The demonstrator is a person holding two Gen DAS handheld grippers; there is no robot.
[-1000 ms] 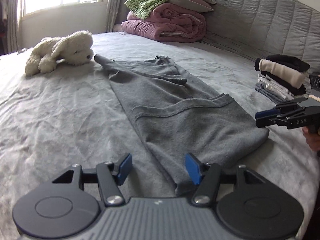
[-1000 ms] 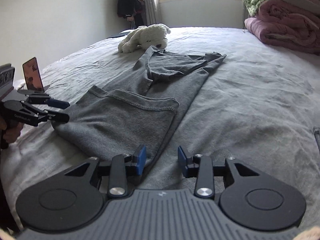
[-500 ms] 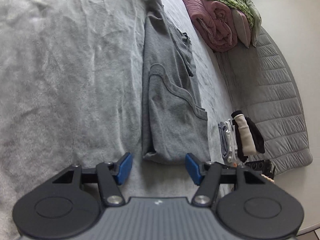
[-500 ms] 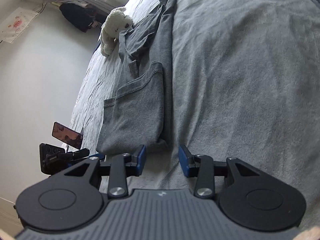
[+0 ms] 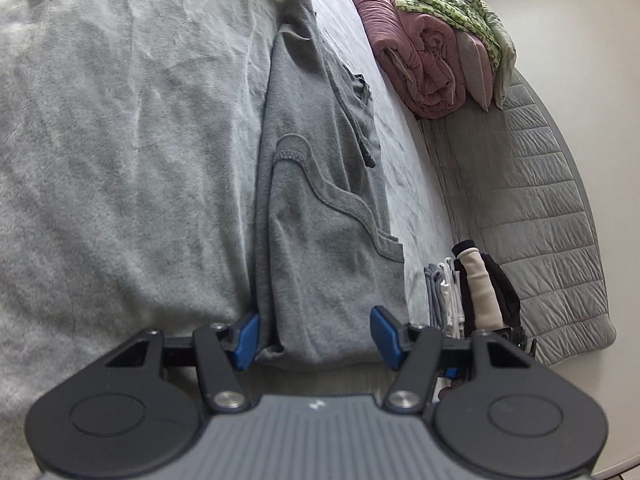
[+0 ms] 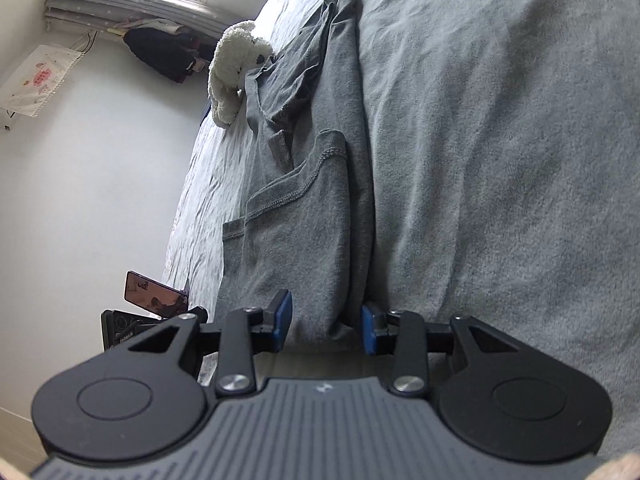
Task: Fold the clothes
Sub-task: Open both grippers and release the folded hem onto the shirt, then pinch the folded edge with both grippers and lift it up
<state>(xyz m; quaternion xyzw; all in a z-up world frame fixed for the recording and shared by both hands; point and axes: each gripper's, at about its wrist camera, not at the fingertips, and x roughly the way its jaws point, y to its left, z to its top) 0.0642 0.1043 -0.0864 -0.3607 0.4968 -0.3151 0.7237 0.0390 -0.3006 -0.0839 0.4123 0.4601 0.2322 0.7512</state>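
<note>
A grey garment (image 5: 320, 216), folded lengthwise into a long strip, lies flat on the grey bed (image 5: 120, 160). My left gripper (image 5: 316, 338) is open and rolled on its side at the strip's near end. The cloth's near edge lies between its blue pads, with a gap at the right pad. In the right wrist view the same garment (image 6: 304, 216) runs away from me. My right gripper (image 6: 325, 322) is open, also rolled, and straddles the other near corner without pinching it.
A stack of folded clothes (image 5: 476, 292) stands beside the garment's near end, against the quilted headboard (image 5: 540, 200). Rolled pink bedding with a green blanket (image 5: 420, 52) lies farther along. A white plush toy (image 6: 236, 68) sits by the garment's far end. A phone (image 6: 154, 300) rides on the other gripper.
Both grippers have rolled about a quarter turn and dropped toward the garment's near end. Its edge now sits between each pair of fingers. The jaw gaps look unchanged.
</note>
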